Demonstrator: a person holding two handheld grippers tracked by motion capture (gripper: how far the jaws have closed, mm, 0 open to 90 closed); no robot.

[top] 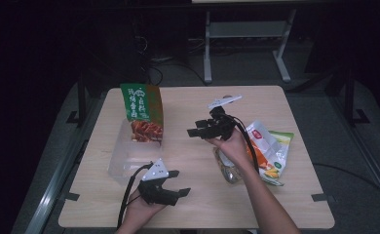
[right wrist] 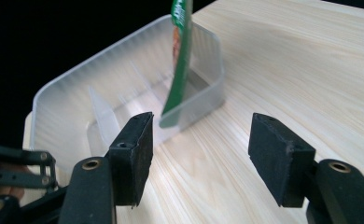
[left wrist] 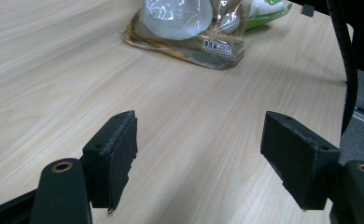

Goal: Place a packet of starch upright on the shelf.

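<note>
Green snack bag is standing upright inside the clear plastic container on the left half of the wooden table, leaning against the container's far end. In the right gripper view the bag is showing edge-on, a thin green strip rising out of the container, and it is lying ahead of the jaws and a little toward the left one, well clear of both pads; nothing is sitting between them. The right gripper is hanging above the middle of the table with its jaws standing wide and pointing toward the bag, apart from it. Just behind the person's right hand, more snack packets are lying on the right side of the table: a white and orange packet resting over a green-edged one, and a clear brown-edged packet nearer the person. The left gripper is being held low at the near edge, beside the near end of the container, with its jaws also spread wide and holding nothing. In the left gripper view, bare wood is lying between the pads, and the clear brown-edged packet is lying well ahead of them.
</note>
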